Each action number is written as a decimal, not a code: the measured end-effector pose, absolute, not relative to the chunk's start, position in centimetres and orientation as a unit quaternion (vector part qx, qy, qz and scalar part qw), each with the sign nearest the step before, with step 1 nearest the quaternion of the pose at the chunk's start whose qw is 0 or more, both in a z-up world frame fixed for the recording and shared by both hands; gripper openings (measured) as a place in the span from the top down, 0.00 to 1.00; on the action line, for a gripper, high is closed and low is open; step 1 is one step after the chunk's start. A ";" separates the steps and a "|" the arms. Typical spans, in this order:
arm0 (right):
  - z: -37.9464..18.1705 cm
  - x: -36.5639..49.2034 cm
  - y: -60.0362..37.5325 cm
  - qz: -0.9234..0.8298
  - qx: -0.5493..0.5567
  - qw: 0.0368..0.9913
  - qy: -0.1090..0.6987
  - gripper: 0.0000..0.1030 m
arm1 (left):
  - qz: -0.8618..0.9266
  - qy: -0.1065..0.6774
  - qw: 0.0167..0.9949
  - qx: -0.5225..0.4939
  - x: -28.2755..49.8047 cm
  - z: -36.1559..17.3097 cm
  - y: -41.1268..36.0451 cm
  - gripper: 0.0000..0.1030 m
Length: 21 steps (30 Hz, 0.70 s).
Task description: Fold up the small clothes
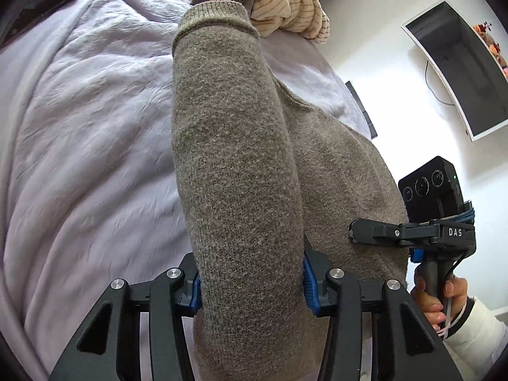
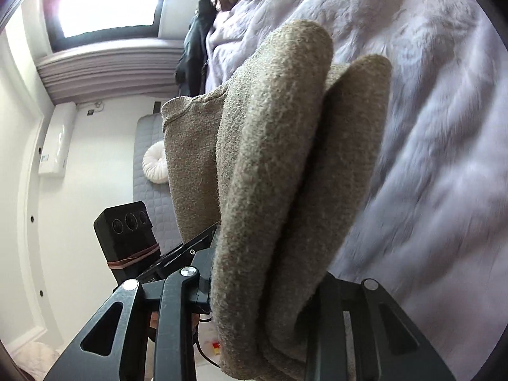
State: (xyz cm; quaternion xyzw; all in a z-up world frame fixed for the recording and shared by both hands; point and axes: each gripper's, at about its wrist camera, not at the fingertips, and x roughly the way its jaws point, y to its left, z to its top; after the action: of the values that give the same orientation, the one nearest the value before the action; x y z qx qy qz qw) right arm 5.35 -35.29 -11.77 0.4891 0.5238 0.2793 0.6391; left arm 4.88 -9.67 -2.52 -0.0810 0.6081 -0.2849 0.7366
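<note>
1. One grey-brown knit sweater (image 1: pixel 235 165) is held above the lilac bedspread (image 1: pixel 82 133), pinched by the left gripper (image 1: pixel 250 282).
2. A folded bundle of it is clamped by the right gripper (image 2: pixel 263 298).
3. One striped cream garment (image 1: pixel 285 3) is heaped beyond.

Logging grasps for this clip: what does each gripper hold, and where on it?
Both hold the grey-brown sweater. The left gripper clamps a rolled sleeve-like fold between its blue pads; the right gripper clamps a thick bunch of folded layers.
</note>
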 end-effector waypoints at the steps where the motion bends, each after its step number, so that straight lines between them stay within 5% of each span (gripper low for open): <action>1: -11.5 4.7 -34.6 0.283 0.486 0.637 0.527 0.68 | -0.280 0.609 0.738 -0.078 4.0 -2.1 -9.2 0.52; 21: -14.3 1.3 -16.3 0.240 0.391 0.655 0.601 0.66 | -0.201 0.663 0.718 -0.069 -7.8 -7.1 6.4 0.52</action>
State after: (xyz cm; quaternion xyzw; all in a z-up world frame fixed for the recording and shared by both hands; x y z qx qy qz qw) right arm 1.29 -16.31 -14.28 0.3906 0.6011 0.2405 0.6545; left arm -7.79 6.35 -7.06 -0.0690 0.6626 -0.2011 0.7182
